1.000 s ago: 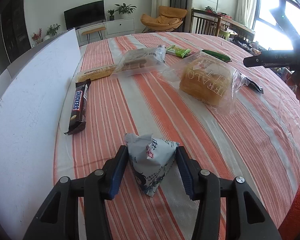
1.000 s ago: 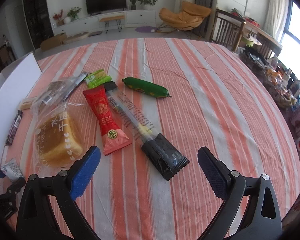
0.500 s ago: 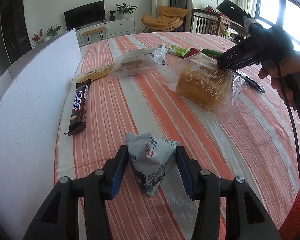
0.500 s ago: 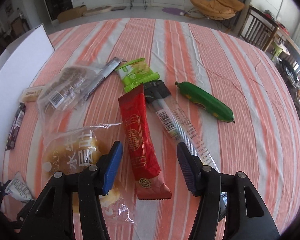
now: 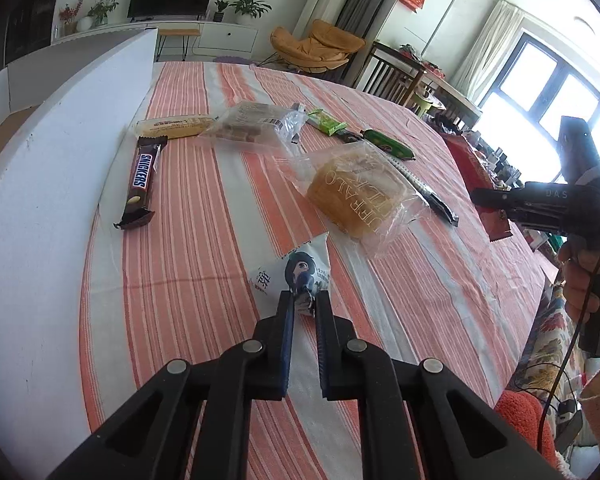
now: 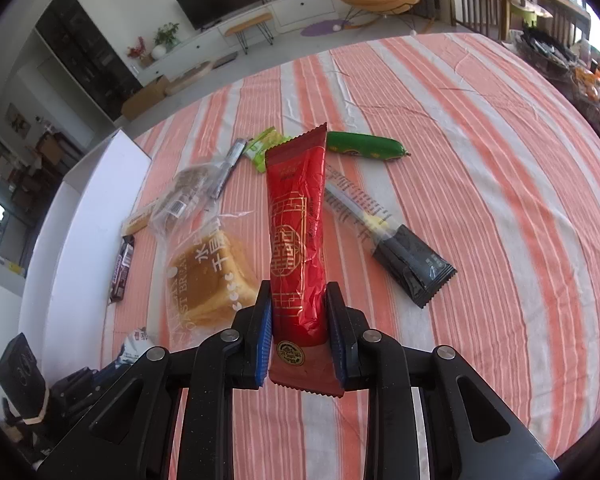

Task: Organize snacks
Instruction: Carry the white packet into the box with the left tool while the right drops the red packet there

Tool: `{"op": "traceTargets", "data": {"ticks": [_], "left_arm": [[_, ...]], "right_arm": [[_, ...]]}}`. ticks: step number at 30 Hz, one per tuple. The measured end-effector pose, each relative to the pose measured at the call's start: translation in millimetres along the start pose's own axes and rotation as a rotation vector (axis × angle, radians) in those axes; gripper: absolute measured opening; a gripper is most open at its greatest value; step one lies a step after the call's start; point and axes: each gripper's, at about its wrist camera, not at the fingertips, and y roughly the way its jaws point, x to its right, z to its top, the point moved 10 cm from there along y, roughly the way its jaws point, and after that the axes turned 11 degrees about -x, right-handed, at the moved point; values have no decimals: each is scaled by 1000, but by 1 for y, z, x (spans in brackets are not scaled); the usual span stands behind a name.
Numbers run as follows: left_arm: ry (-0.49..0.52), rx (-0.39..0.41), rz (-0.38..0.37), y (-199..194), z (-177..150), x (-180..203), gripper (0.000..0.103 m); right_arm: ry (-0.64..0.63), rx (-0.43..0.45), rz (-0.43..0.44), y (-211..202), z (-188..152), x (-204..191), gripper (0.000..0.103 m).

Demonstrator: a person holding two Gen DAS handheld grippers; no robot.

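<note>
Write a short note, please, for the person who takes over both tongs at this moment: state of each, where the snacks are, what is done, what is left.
Left tongs: shut on the small white packet.
Right tongs: just closed on the red packet, lifted off the cloth.
On the striped tablecloth: bagged bread, Snickers bar, green sausage, black stick pack.
Done: two picked up. Left: place both, then sort the rest.

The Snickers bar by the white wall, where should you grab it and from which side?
Grab the Snickers across its narrow width, near the middle. It lies flat and long beside the wall, so come from above with the jaws spanning its two long edges. The wall-side edge looks close to the wall, so room there may be tight.
</note>
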Motion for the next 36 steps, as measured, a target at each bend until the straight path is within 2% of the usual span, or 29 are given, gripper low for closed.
{"op": "traceTargets", "data": {"ticks": [3,5,7,9,12,13,15,19,23,25,27,30,33,35,36], "left_arm": [[-2,-25,14,6,-6,-5,15],[26,-40,47,10,-8,-2,31],[58,-27,107,11,-5,0,72],[79,-5,168,14,0,1,80],[91,-54,208,29,4,1,76],[89,-74,212,34,4,-1,50],[93,-62,218,32,3,0,47],[53,-36,102,5,-4,10,46],[42,47,-47,-71,1,29,46],[36,107,-53,-117,7,19,46],[15,173,5,-161,14,-9,46],[-68,251,146,-215,18,-74,46],[-191,273,299,-244,12,-148,47],[-268,260,398,-251,3,-191,53],[-292,251,431,-251,0,-206,64]], "right_arm": [[24,7,7,-3,-30,11,26],[63,15,50,-2,-48,14,26],[100,25,104,-1,-63,12,26],[121,36,142,0,-75,7,26],[120,43,179,-1,-85,-6,26],[110,46,182,-3,-88,-11,26],[87,57,179,-9,-91,-19,26],[60,84,174,-25,-91,-33,26],[32,115,178,-37,-79,-59,26],[1,115,218,-42,-70,-89,26],[-54,114,283,-50,-60,-134,26],[-160,105,377,-61,-52,-214,26],[-252,63,483,-62,-52,-294,26],[-301,32,527,-54,-54,-340,26],[-325,17,531,-47,-56,-358,33]]}}
